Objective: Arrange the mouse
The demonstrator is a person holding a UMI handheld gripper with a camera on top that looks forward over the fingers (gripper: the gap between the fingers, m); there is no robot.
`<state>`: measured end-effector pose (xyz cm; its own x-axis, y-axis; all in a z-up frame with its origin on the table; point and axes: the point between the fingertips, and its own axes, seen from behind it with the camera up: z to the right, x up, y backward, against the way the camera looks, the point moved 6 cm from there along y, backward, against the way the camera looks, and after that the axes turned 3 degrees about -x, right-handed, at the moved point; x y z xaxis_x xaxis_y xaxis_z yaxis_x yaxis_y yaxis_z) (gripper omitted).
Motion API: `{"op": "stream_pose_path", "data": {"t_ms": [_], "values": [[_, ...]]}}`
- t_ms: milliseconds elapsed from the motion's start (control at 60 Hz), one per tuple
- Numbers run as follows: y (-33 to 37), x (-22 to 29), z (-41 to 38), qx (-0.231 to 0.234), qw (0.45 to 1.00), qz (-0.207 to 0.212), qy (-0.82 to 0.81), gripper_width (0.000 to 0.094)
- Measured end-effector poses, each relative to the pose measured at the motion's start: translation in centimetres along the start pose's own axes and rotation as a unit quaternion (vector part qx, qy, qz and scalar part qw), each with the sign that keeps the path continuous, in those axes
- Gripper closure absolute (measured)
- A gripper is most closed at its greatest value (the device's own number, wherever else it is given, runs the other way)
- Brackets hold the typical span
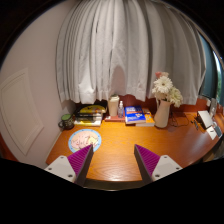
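Cannot make out a mouse anywhere on the bench [120,140]; possibly among the small clutter along the far edge, too small to tell. Far right, beside a dark screen [209,80] cut off by the view, one pale boxy object [205,118] of unclear kind. Far left, one small dark round item [66,122], likewise unreadable. Near part of the bench hidden below the gripper's fingers.

Counted: one wooden bench; one white vase [162,113] standing right of centre at the far edge, holding a bunch of pale flowers [165,89], the number of blooms unclear; one stack of books [90,113] at far left, yellowish on top, the number in the stack not readable; one blue book [135,114] lying flat just left of the vase; one pale upright container [113,105] between the stack and the blue book; one round patterned disc [80,139] lying flat on the bench, just ahead of the left finger. Behind it all, long white curtains [120,50] hanging to the far edge of the bench.

Gripper [112,153] spread wide, two fingers with purple-magenta pads [82,158] well apart, only bare wood showing between them. Holding nothing. Left fingertip overlapping the near rim of the disc in this view; contact not certain.
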<state>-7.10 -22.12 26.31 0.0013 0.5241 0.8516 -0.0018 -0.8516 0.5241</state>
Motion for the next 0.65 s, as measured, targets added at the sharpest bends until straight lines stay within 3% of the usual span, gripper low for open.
{"op": "stream_pose_path", "data": {"t_ms": [650], "values": [[5.9, -3.1, 5.6, -0.003, 1.000, 0.010, -0.014, 0.0116]]}}
